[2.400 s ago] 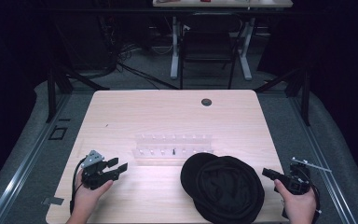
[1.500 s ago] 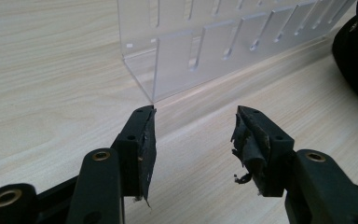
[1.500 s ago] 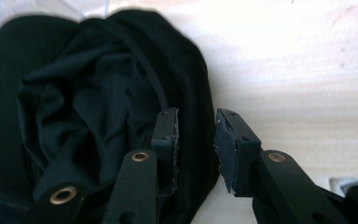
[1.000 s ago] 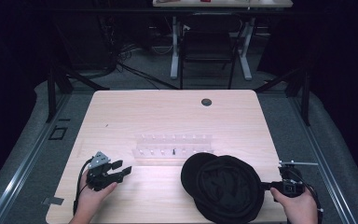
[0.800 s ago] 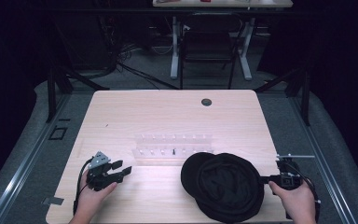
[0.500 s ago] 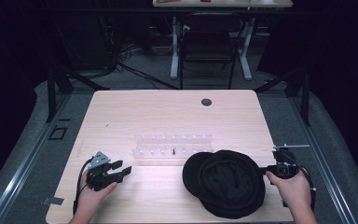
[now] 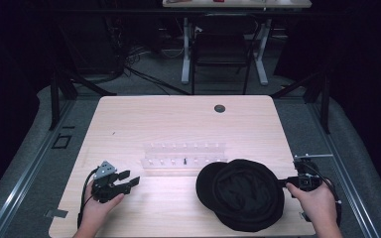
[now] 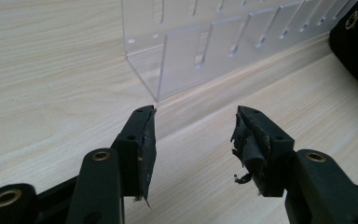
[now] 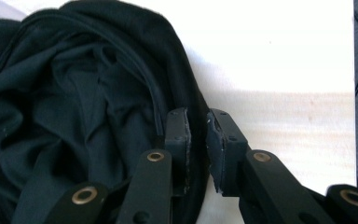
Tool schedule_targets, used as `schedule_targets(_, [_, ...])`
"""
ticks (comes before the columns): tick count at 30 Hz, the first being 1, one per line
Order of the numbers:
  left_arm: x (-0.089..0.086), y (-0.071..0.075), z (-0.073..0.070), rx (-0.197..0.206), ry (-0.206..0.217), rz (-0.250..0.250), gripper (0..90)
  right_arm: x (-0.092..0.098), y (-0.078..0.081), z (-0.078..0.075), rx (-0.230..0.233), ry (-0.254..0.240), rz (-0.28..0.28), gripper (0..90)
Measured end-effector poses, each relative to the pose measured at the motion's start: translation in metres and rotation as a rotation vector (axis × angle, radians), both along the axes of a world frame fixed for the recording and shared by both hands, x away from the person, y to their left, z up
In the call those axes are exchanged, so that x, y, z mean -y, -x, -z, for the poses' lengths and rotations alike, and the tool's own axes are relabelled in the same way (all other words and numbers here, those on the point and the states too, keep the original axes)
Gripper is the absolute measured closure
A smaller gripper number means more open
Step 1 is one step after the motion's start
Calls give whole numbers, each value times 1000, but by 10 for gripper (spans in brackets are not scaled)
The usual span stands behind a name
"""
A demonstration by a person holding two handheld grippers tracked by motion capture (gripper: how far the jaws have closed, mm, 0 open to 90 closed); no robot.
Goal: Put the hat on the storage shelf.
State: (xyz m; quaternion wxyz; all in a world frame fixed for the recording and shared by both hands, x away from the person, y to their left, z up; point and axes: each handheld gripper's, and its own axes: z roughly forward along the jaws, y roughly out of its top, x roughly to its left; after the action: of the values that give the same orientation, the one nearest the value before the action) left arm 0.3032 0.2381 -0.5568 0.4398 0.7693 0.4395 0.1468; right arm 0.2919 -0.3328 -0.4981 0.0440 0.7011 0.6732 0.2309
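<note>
Released hat (image 7: 242, 193) straddled by right gripper (image 7: 284, 182).

The room is dark all round; light falls from overhead onto the counter (image 7: 144, 124), so the pale wood glows while the floor and the far furniture sink into gloom. The high view is soft and a bit grainy. The black hat (image 7: 243, 193) swallows the light there, its folds barely readable. In the right tool's view the wood beyond the hat (image 9: 74, 107) is blown out to plain white, grain lost, and the nearest arms of the tool are slightly blurred. In the left tool's view the light is even, the clear rack (image 8: 223, 42) shows faint sheen, and the wood grain is crisp.
</note>
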Motion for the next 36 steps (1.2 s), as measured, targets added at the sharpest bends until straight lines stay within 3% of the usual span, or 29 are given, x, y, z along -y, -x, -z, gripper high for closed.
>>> schedule_targets(4, [0,-1,0,-2,-2,2,486,2,8,2,-24,-13,-3,775])
schedule_targets(5, [1,-1,0,-3,-3,2,486,3,9,1,-46,18,-15,774])
schedule_targets(7, [1,-1,0,-5,-4,5,486,3,12,6,-41,-12,-10,771])
schedule_targets(8, [1,-1,0,-5,-3,5,486,4,12,6,-66,20,-21,769])
schedule_targets(10, [1,-1,0,-4,-4,5,486,3,13,11,-54,-23,-7,769])
schedule_targets(11, [1,-1,0,-4,-4,5,486,4,13,11,-76,6,-18,773])
schedule_targets(12, [0,-1,0,-5,-5,6,486,4,12,14,-69,-32,-13,784])
schedule_targets(20, [0,0,-1,1,-2,-1,486,6,11,17,-87,-77,-2,858])
schedule_targets(21, [0,0,-1,5,0,-3,486,8,11,14,-110,-40,-11,860])
schedule_targets(22, [0,0,-1,6,1,-4,486,8,11,14,-109,-43,-11,865])
schedule_targets(23, [0,1,-1,5,1,-4,485,7,11,16,-91,-78,-2,869])
schedule_targets(31, [0,2,-1,8,-1,-4,486,9,12,5,-78,-128,-7,886])
schedule_targets(35, [0,2,-1,4,-5,-2,486,13,14,-12,-85,-156,-32,887])
schedule_targets(36, [1,2,-1,2,-4,-2,486,12,14,-12,-64,-204,-20,888])
